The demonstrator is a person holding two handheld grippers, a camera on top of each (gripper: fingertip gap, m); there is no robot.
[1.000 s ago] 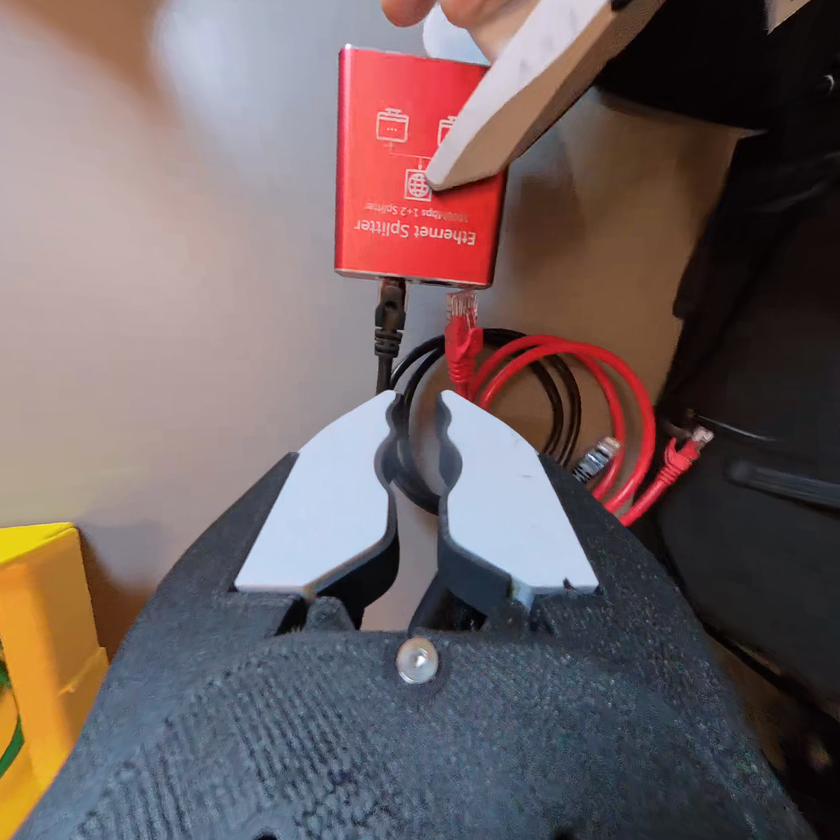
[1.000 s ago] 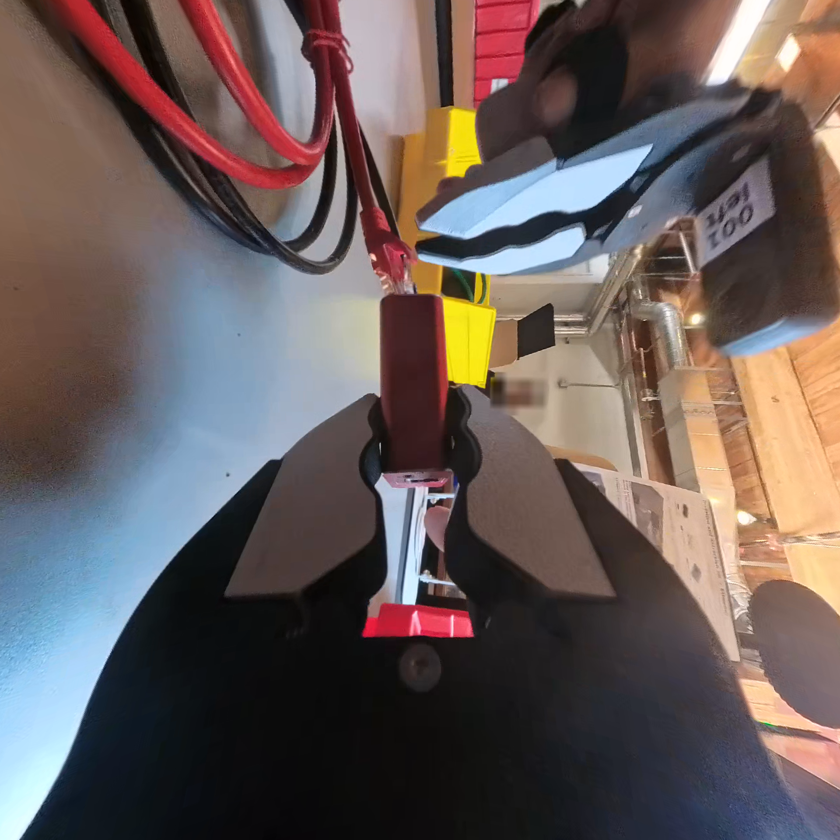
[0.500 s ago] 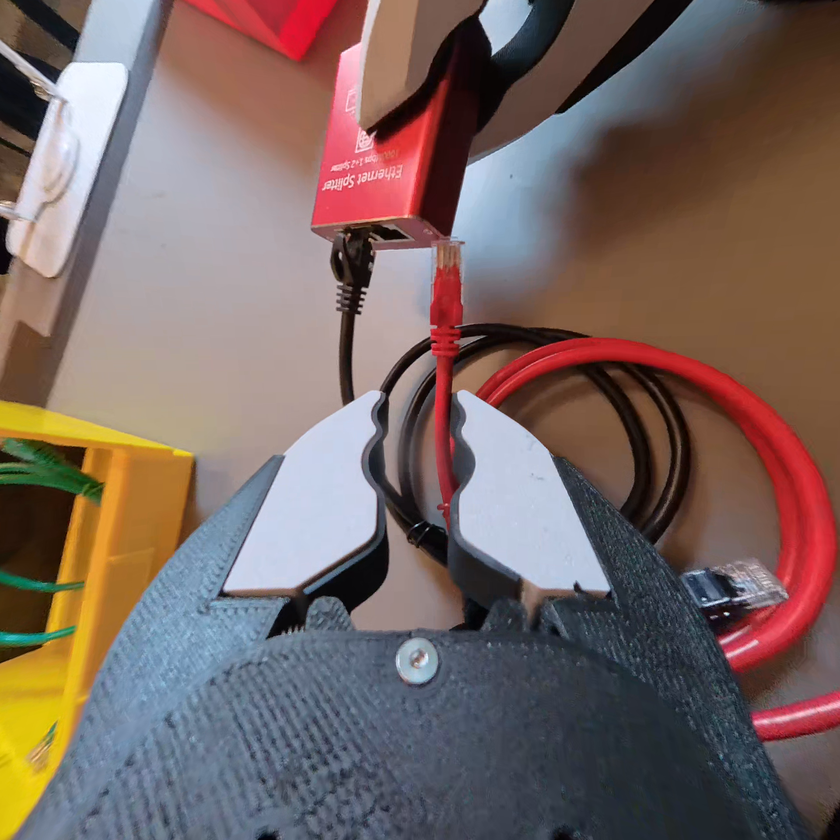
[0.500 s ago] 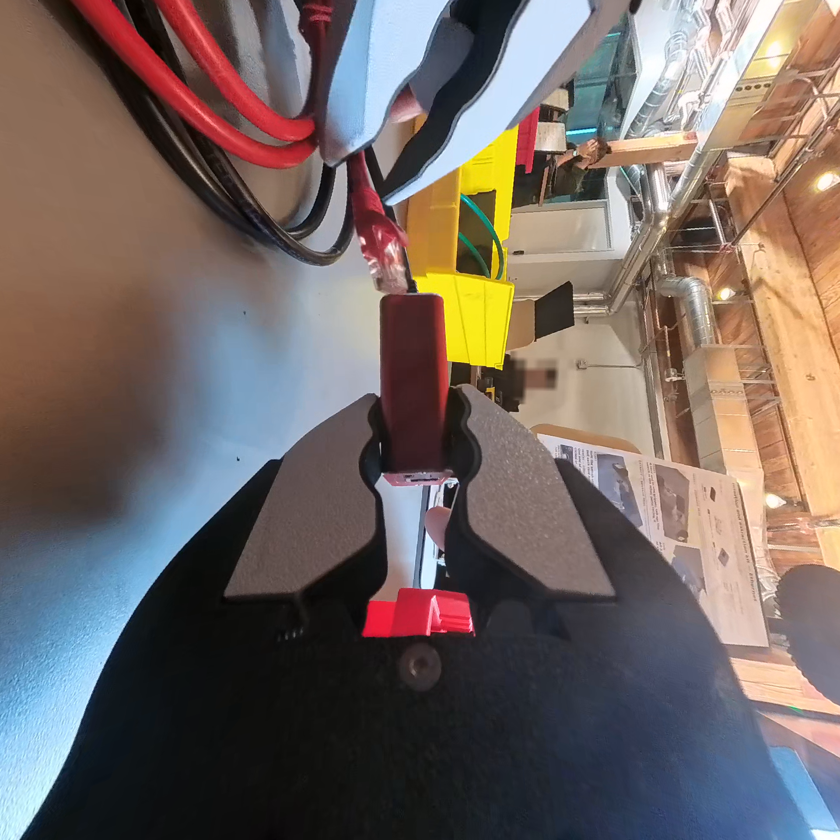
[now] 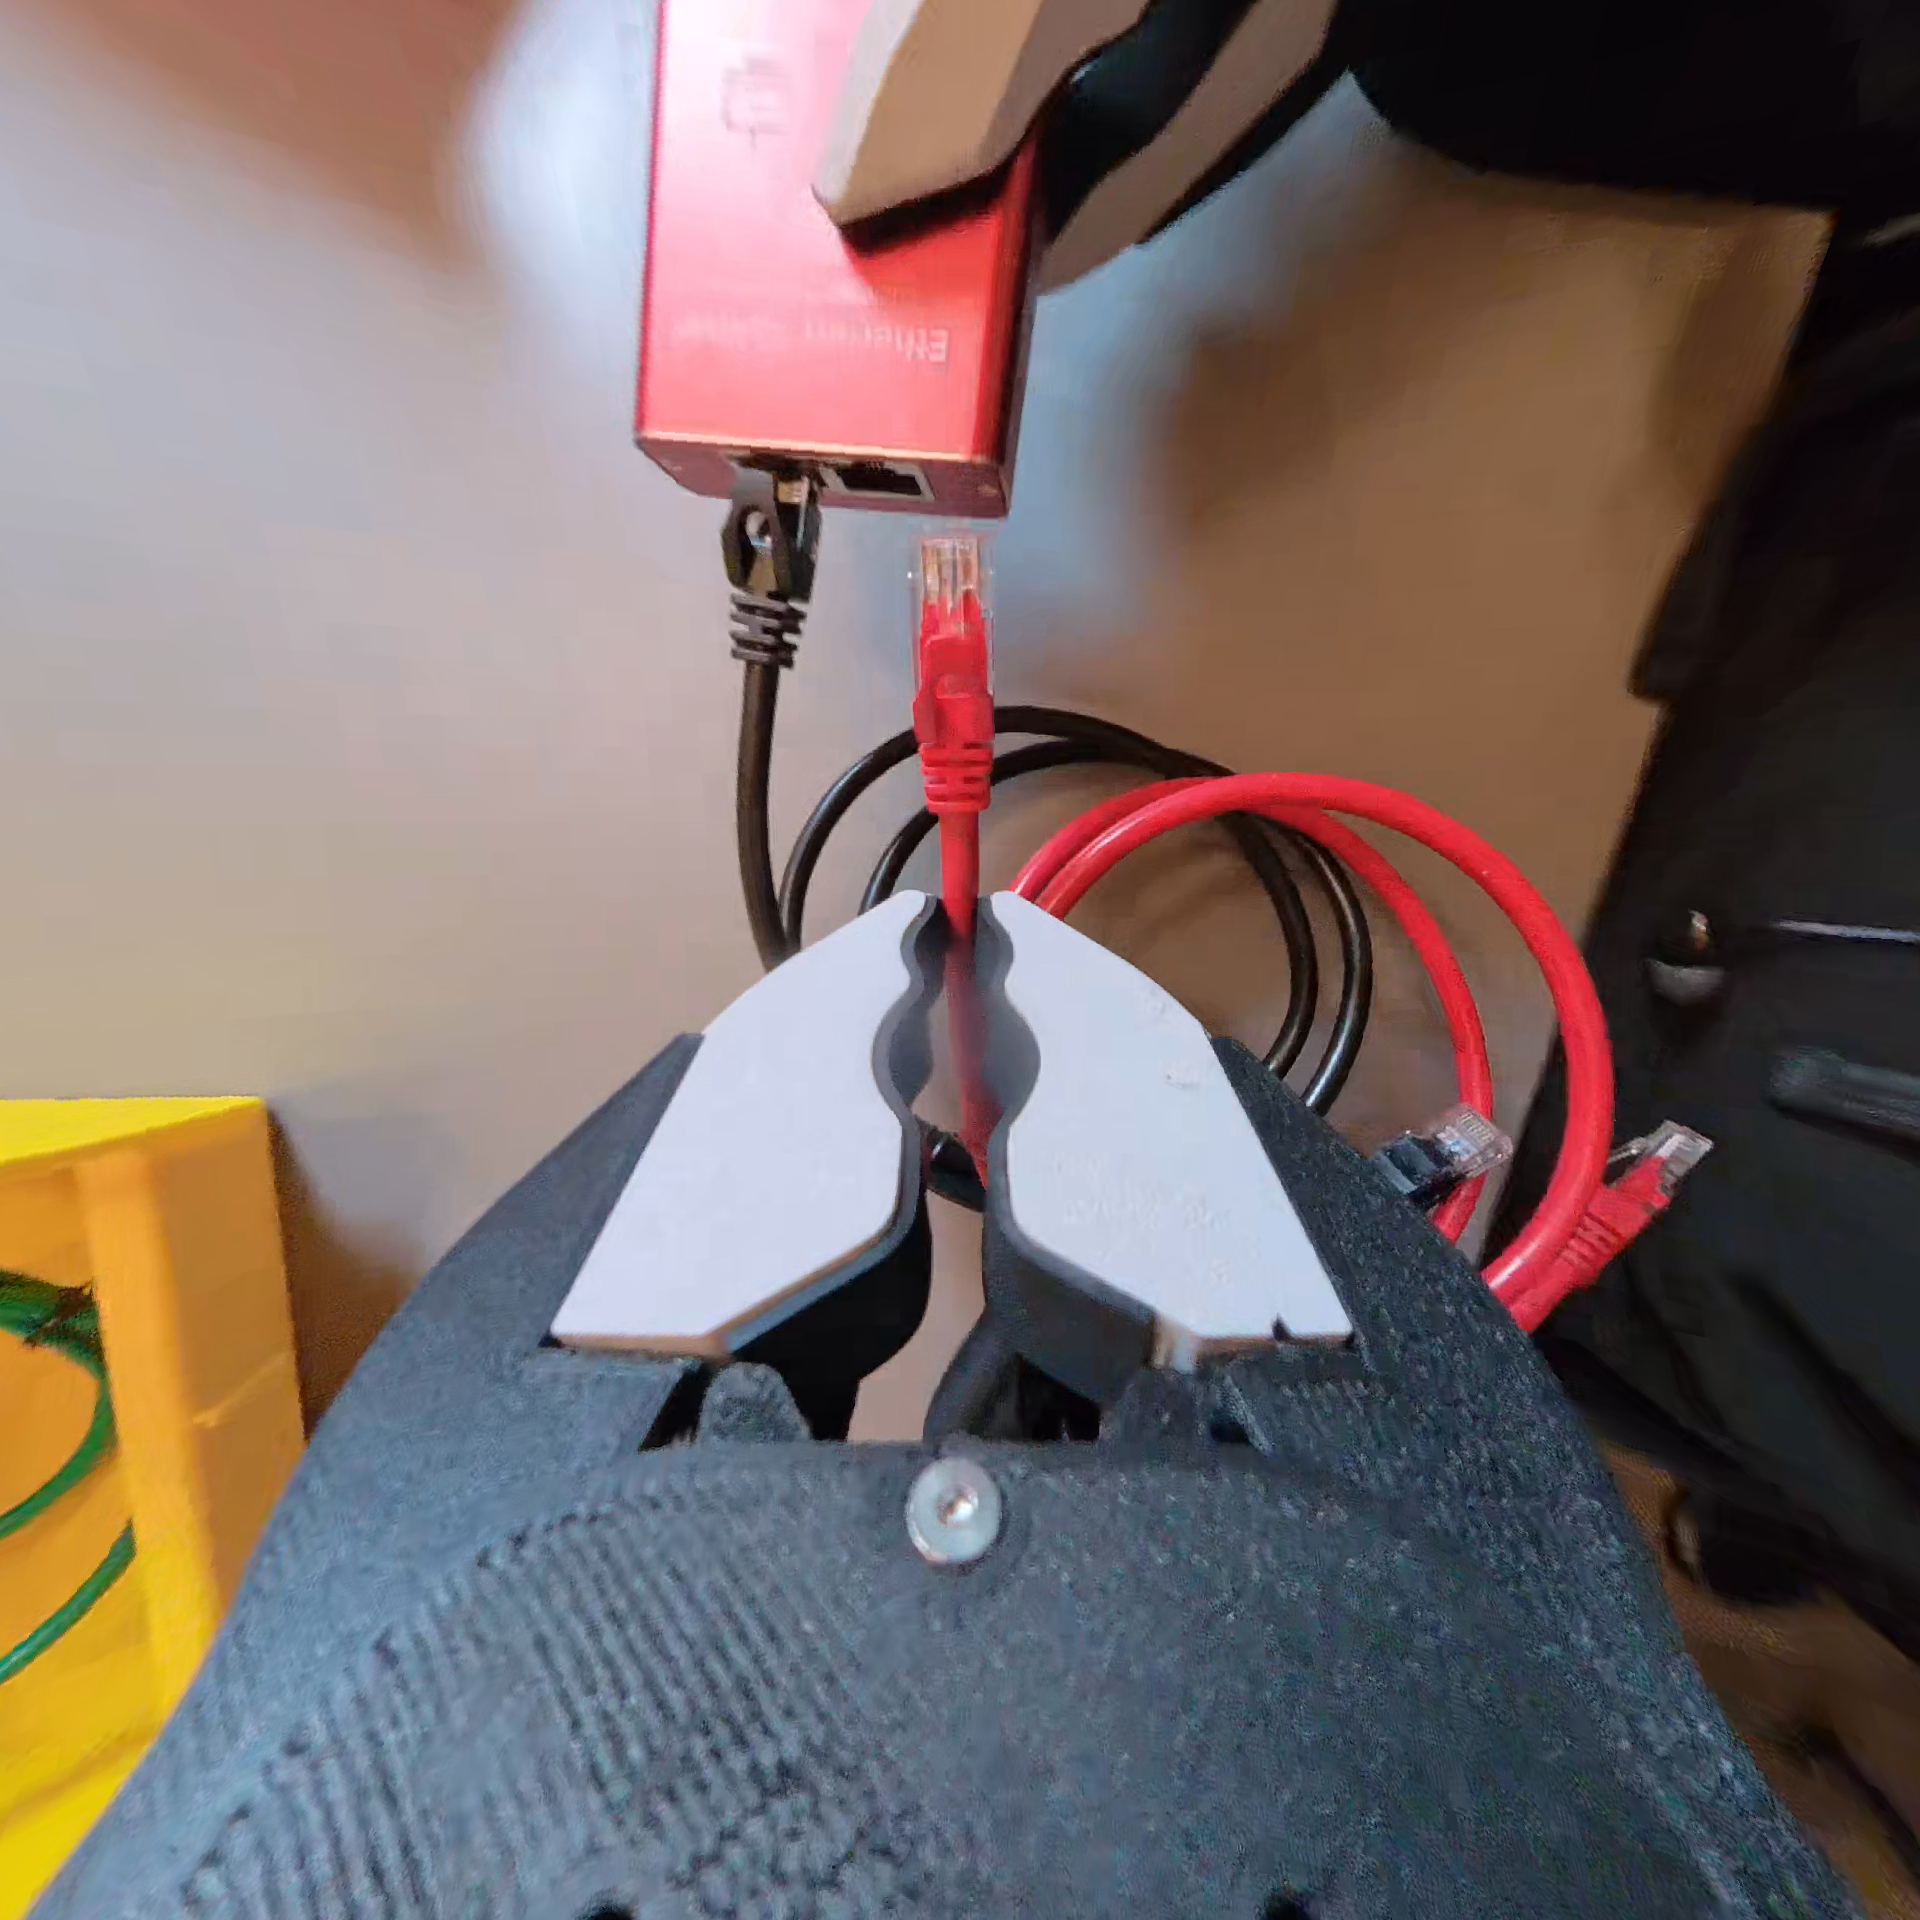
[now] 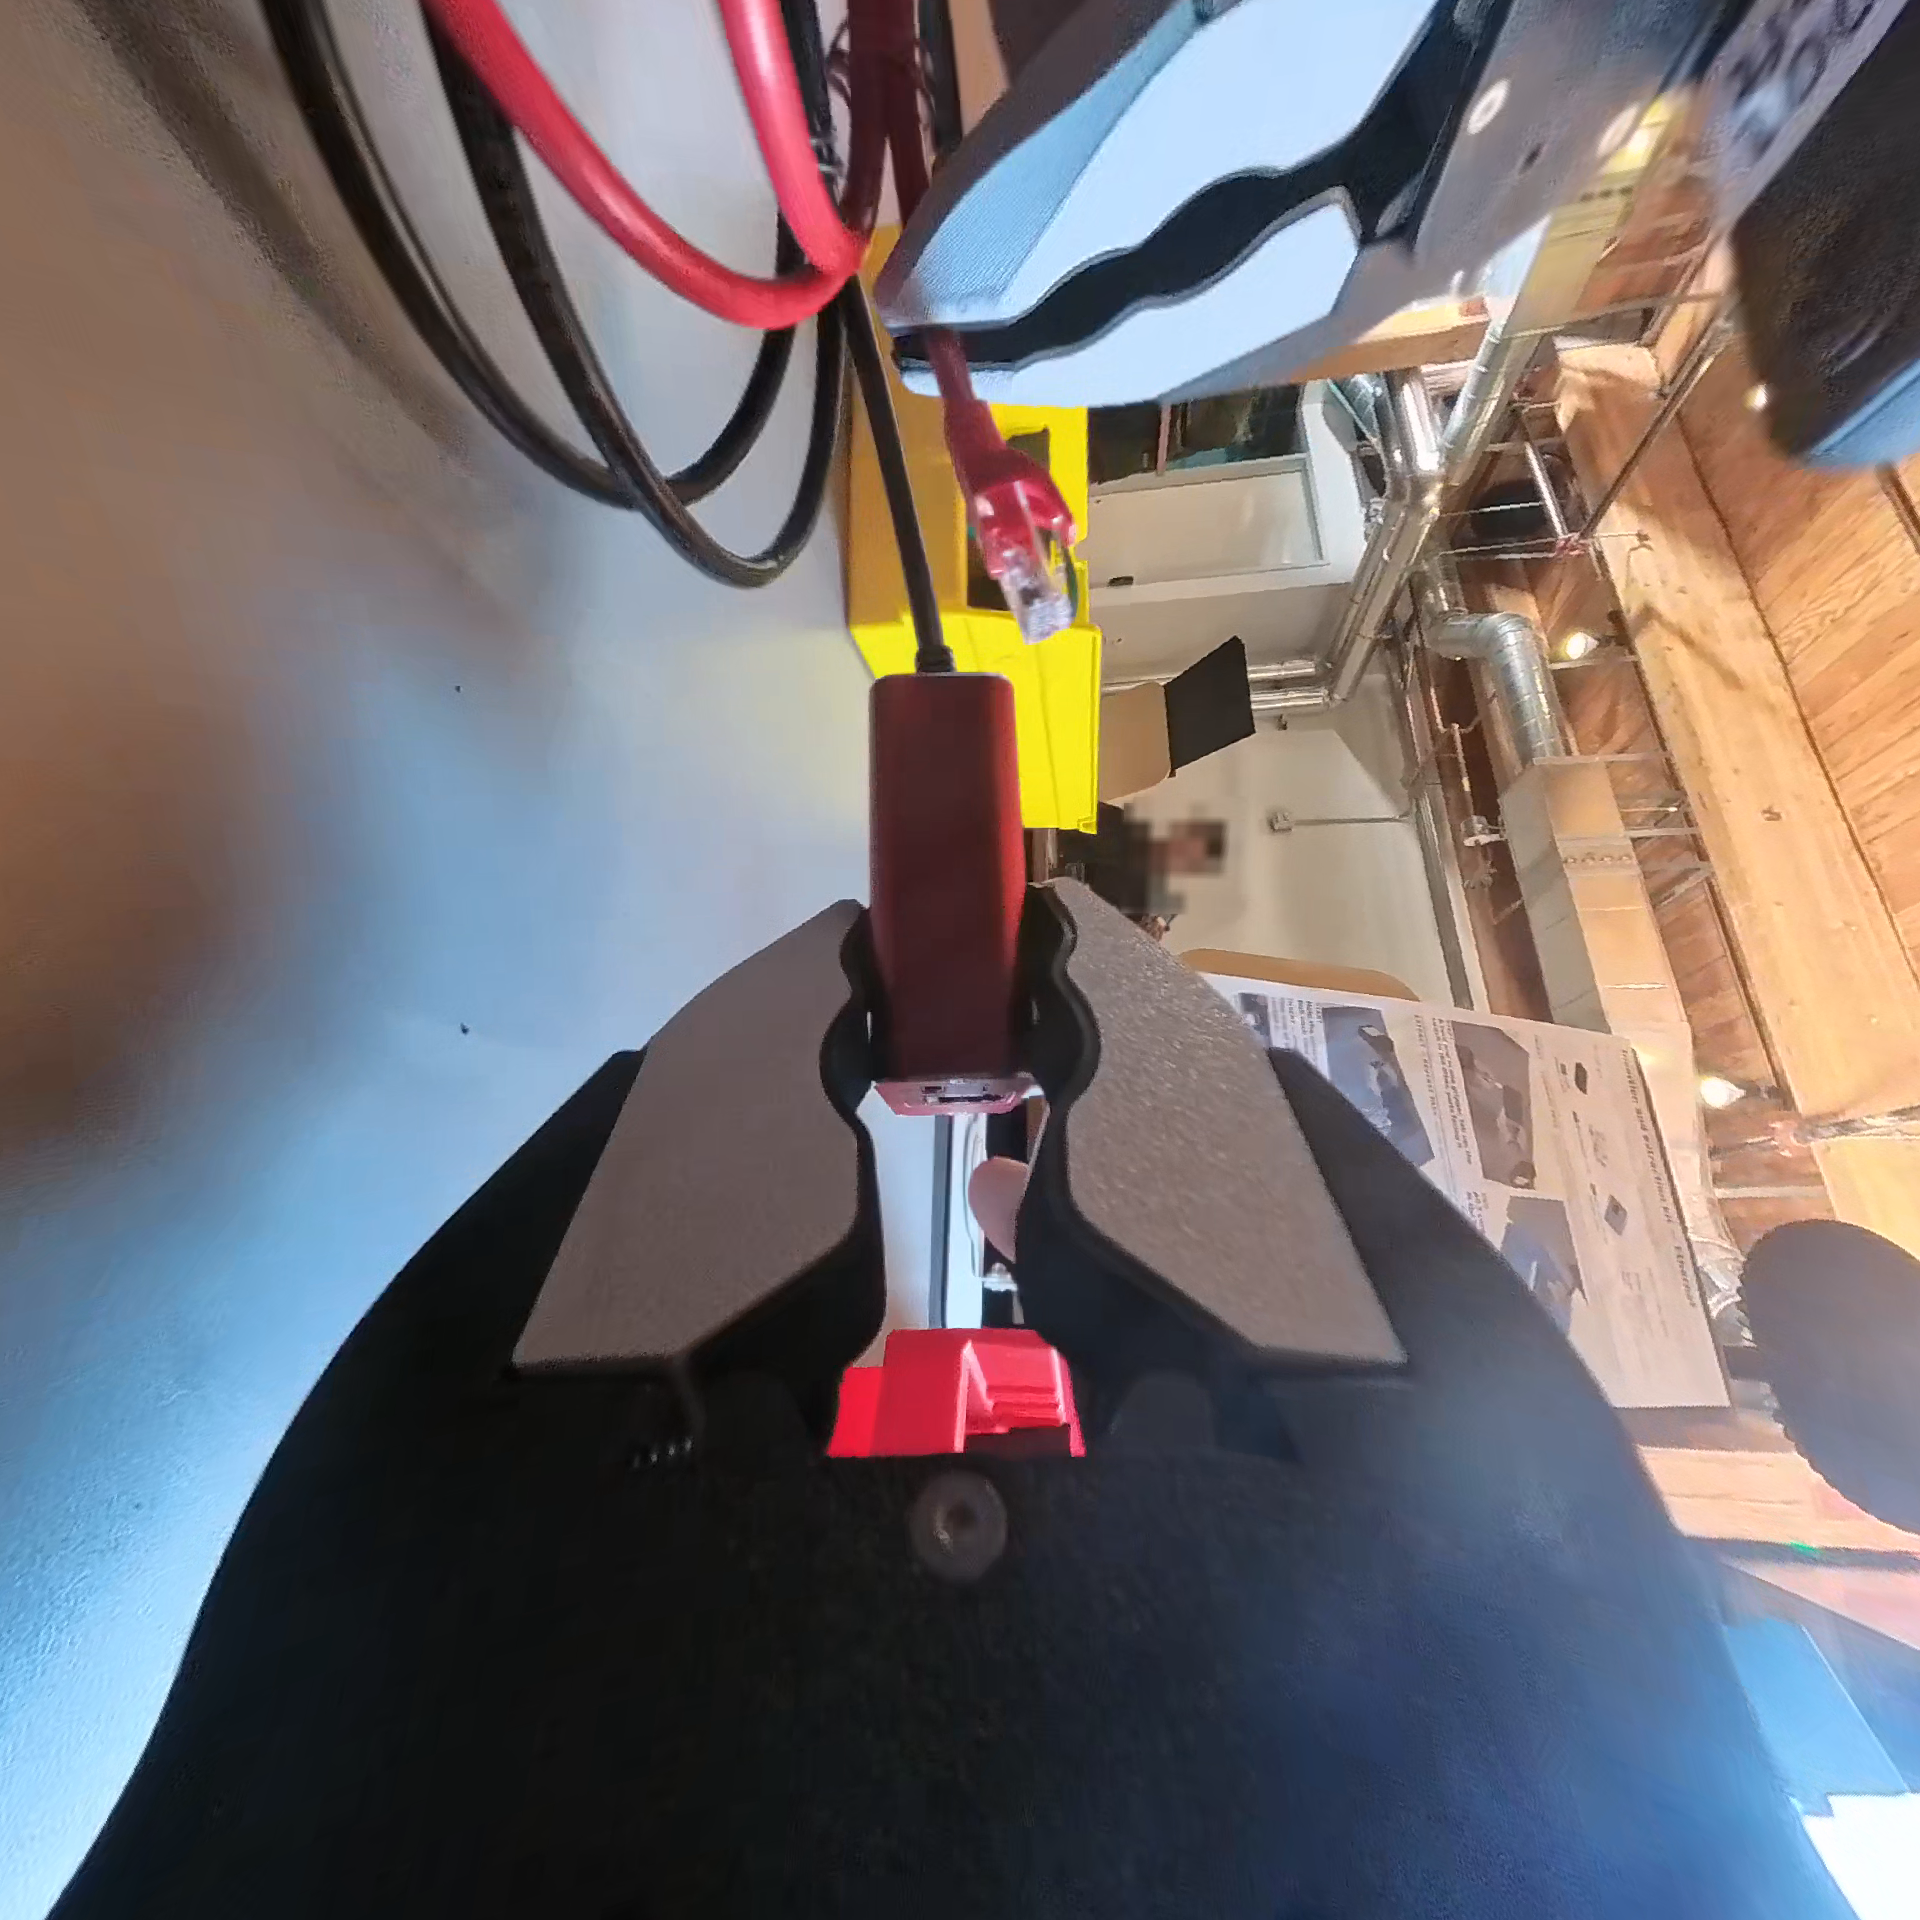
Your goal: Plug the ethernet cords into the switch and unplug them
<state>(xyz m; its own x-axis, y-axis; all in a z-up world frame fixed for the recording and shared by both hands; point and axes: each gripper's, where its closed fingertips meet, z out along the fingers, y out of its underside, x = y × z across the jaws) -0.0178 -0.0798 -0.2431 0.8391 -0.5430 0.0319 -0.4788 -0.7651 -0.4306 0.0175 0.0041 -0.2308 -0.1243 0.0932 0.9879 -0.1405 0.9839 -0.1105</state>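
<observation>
The red switch (image 5: 831, 281) is being held up over the grey table (image 5: 312, 623) by the right gripper (image 6: 951, 925), whose two dark fingers are squeezing the box from both sides. In the left wrist view, that gripper's grey finger (image 5: 935, 104) is lying across the top of the box.

A black cord (image 5: 764, 582) is sitting in the left port of the switch. The port next to it is showing open. Just below that open port, the clear plug (image 5: 948, 582) of the red cord (image 5: 956, 727) is pointing up at the box, close to it but not touching.

The left gripper (image 5: 961, 914) is pinching the thin red cord a little way behind the plug, with its grey fingers nearly closed around it. In the right wrist view, the plug is sticking out past the tips of that gripper and tilting a bit to one side.

The rest of the black and red cords are lying in loops on the table behind the grippers. Two more loose plugs, one black (image 5: 1449, 1138) and one red (image 5: 1636, 1179), are resting at the right side of the loops.

A yellow bin (image 5: 114, 1403) is standing at the left, with a green cord (image 5: 52, 1455) inside it.
</observation>
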